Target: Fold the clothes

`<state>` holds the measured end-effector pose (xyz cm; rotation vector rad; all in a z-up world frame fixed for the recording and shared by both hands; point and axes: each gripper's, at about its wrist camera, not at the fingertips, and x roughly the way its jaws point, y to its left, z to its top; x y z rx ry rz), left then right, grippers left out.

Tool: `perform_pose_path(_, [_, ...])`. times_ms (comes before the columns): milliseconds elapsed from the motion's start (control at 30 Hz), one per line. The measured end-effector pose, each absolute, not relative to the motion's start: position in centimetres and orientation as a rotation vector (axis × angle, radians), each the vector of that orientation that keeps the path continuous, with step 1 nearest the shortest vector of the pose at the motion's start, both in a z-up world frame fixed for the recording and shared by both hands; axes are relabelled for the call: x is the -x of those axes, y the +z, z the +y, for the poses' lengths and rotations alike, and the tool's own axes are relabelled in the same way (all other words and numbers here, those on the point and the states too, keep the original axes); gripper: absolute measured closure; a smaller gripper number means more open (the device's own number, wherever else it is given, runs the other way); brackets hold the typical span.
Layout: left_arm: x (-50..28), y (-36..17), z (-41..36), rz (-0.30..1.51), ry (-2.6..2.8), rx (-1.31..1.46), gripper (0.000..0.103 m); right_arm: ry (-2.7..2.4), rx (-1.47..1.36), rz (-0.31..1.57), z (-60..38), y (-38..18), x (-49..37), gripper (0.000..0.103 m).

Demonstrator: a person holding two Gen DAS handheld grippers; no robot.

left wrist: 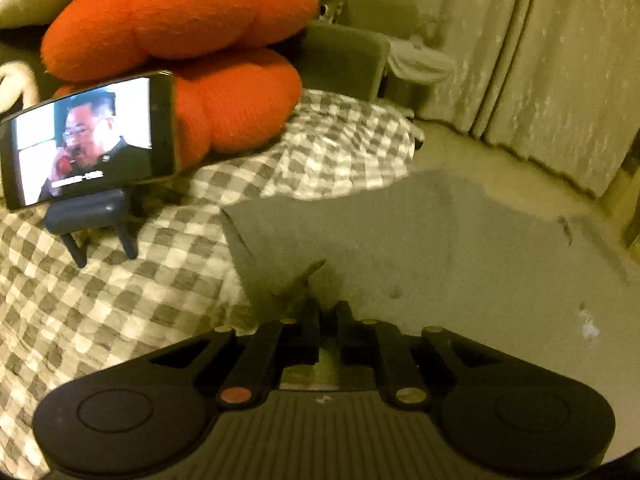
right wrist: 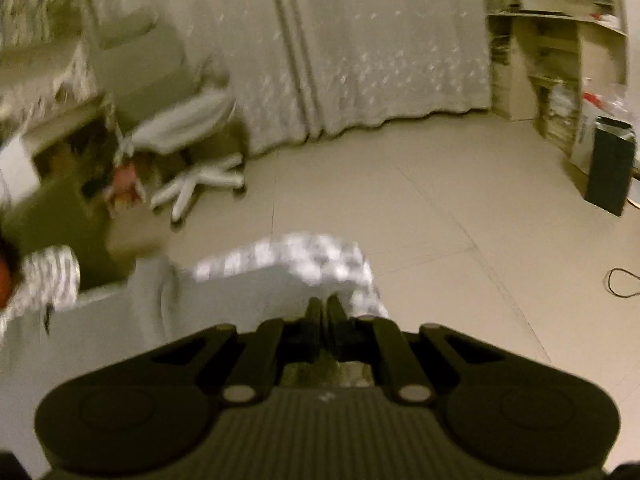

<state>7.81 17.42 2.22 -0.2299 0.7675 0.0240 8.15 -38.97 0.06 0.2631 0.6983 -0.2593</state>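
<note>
left tool [left wrist: 325, 307]: clenched on a bunched edge of the grey garment [left wrist: 400, 232] | right tool [right wrist: 325, 305]: nipping the same grey cloth | garment: on the checked bed [left wrist: 120, 300], phone [left wrist: 86, 142] at ten o'clock

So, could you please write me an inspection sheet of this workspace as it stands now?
Surface: checkered bedspread, rumpled.
Job's things: grey garment spread on the bedspread, its near edge at both grippers.
Clutter: phone playing video on a blue stand; orange plush cushion behind it.
Grippers: left gripper jaws nearly closed at a fold of the garment; right gripper nearly closed at its edge; grip unclear.
Cables: thin cable on the floor.
Surroundings: curtains, office chair, shelves.
</note>
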Motion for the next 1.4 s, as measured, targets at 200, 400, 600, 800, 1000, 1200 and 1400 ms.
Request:
perform_pose_path(200, [-5.7, 3.2, 20.3, 0.749, 0.011, 0.332, 0.085, -0.23, -0.31, 0.702, -39.6, 1.9, -6.3, 0.063])
perform_pose_path(400, [-3.4, 3.4, 17.9, 0.784, -0.022, 0.249, 0.085, -0.157, -0.289, 0.761, -39.4, 3.1, -4.3, 0.05])
perform_pose_path(600, [-1.7, 4.7, 15.0, 0.752, -0.081, 0.213, 0.082, -0.136, -0.371, 0.808, -40.9, 2.3, -3.2, 0.049])
perform_pose_path(800, [-2.7, 3.8, 13.0, 0.79, -0.085, 0.17, 0.077, -0.132, -0.686, 0.798, -44.5, 0.3, -3.6, 0.049])
perform_pose_path(1000, [-4.1, 2.5, 13.9, 0.839, -0.044, 0.229, 0.077, -0.118, -0.748, 0.786, -44.5, -0.6, -5.0, 0.049])
perform_pose_path(1200, [-4.7, 2.1, 13.9, 0.861, 0.006, 0.208, 0.076, -0.153, -0.745, 0.762, -44.6, -0.2, -6.2, 0.049])
perform_pose_path(1400, [-5.2, 2.6, 15.8, 0.848, 0.055, 0.314, 0.076, -0.259, -0.677, 0.814, -42.8, 0.1, -7.5, 0.049])
